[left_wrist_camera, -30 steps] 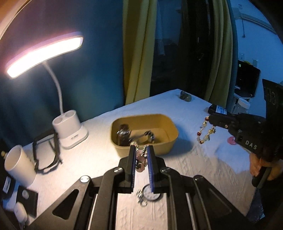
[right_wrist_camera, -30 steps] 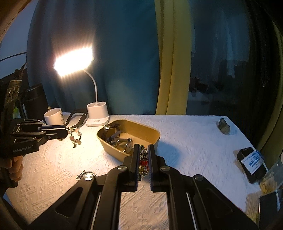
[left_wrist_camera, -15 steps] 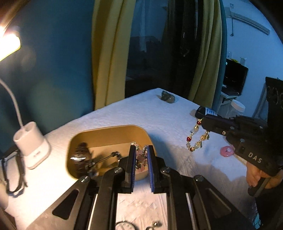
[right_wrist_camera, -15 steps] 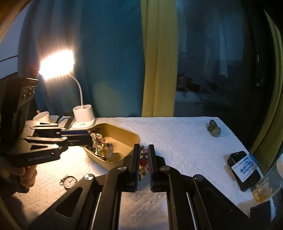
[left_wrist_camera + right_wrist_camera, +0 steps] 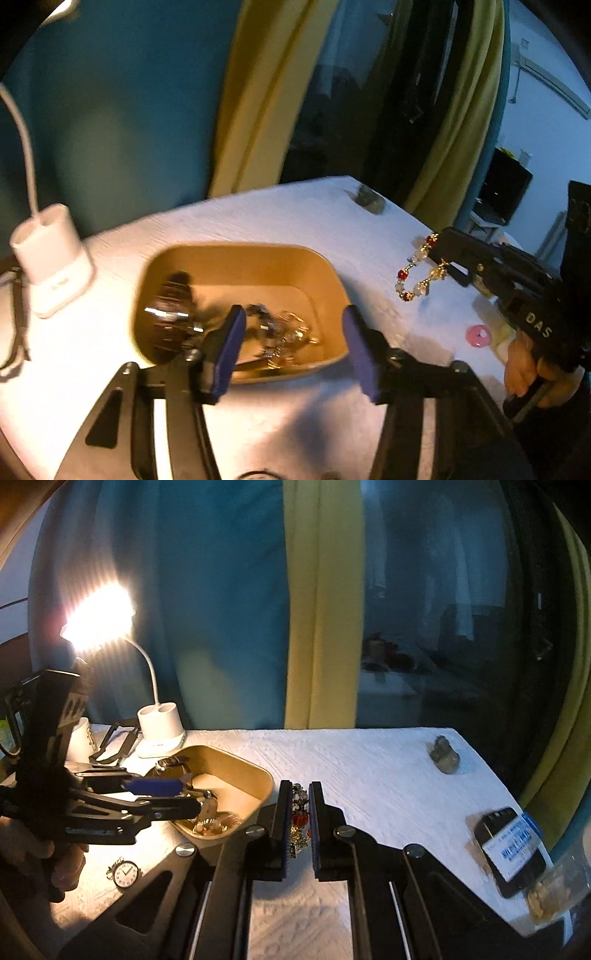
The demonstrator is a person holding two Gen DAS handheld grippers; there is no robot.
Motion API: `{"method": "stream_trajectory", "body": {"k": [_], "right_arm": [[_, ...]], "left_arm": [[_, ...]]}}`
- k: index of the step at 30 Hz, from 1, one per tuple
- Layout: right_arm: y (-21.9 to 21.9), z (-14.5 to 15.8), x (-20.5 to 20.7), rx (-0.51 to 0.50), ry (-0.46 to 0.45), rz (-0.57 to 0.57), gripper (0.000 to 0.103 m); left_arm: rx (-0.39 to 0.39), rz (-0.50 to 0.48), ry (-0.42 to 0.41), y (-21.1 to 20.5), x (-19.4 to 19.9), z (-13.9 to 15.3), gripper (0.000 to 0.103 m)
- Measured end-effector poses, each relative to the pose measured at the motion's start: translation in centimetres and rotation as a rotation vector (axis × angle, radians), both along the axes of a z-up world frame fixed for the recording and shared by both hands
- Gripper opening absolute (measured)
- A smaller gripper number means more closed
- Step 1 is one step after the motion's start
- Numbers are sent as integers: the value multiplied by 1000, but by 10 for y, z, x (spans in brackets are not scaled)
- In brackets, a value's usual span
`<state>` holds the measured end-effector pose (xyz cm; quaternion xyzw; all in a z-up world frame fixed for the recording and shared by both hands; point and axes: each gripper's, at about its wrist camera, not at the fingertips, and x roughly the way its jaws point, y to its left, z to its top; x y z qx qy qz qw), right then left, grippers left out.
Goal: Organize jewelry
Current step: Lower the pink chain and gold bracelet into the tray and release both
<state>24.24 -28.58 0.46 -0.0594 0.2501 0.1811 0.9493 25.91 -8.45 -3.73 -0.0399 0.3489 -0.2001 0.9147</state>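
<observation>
A white textured cloth [image 5: 369, 760] covers the bench [image 5: 491, 775]. Far ahead and to the left of the right claw's camera stands a white desk lamp [image 5: 160, 734], its head lit and glaring on a bent neck. Beside the lamp base lie black-framed glasses [image 5: 118, 738] and a white mug [image 5: 79, 744] (partly hidden). Ahead and to the right sits a small grey-green stone figure [image 5: 445, 755], near the bench's far corner. Closer on the right lies a black phone [image 5: 511, 849] with a white label, touching a clear bag of yellowish pieces [image 5: 550, 897]. Behind the bench hang teal and yellow curtains [image 5: 321, 605]. A pink ring-shaped object [image 5: 478, 335] lies on the cloth.
</observation>
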Motion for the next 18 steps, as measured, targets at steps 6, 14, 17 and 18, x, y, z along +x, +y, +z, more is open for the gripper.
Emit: {"method": "stream_trajectory", "body": {"k": [6,14,17,18], "right_arm": [[28,4,17,-2,-19,70,8],[65,-5,44,0,10,109,8],[71,-10,51,-13,22,87,8],[72,-10,53,-18,24,73,11]], "left_arm": [[22,89,-33,36,-11,6,69],[79,184,-35,79,-24,2,69],[109,206,-36,87,-29,-1,69],[110,212,-36,91,-31,-2,69]]}}
